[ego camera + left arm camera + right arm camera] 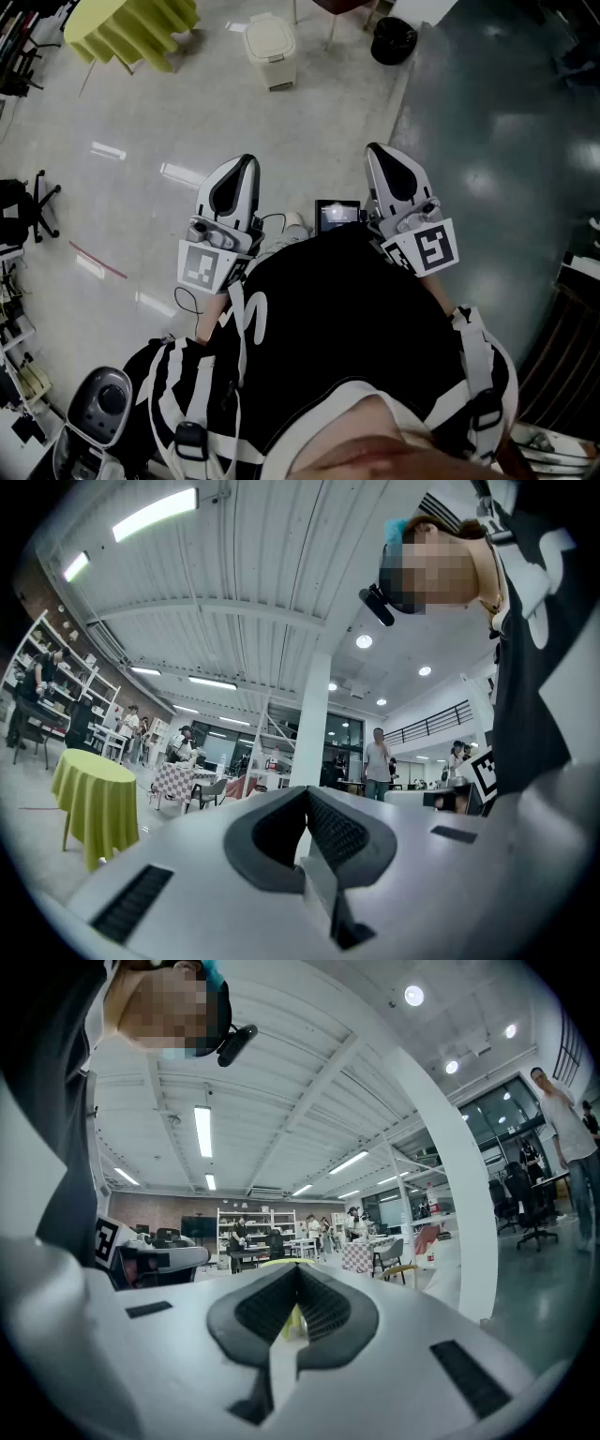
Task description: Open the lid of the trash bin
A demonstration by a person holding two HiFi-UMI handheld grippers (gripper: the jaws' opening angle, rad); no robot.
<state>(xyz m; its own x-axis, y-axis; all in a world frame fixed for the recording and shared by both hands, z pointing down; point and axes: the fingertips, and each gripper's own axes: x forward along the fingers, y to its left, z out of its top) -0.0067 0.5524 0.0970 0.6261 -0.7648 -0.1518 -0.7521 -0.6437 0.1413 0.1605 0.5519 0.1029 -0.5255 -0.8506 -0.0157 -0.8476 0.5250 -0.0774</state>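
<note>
The trash bin (pixel 270 52) is small and cream-white with its lid down; it stands on the pale floor far ahead in the head view. My left gripper (pixel 244 167) and right gripper (pixel 377 153) are held close to my chest, side by side and pointing forward, well short of the bin. In the left gripper view the left gripper (pixel 307 794) has its jaws together with nothing between them. The right gripper (pixel 298 1269) is likewise shut and empty in the right gripper view. Neither gripper view shows the bin.
A table with a yellow-green cloth (pixel 131 28) stands left of the bin, and a black round bin (pixel 394 39) to its right. A black office chair (pixel 23 211) is at the left edge. Darker floor (pixel 497 141) begins on the right. People and tables fill the hall behind.
</note>
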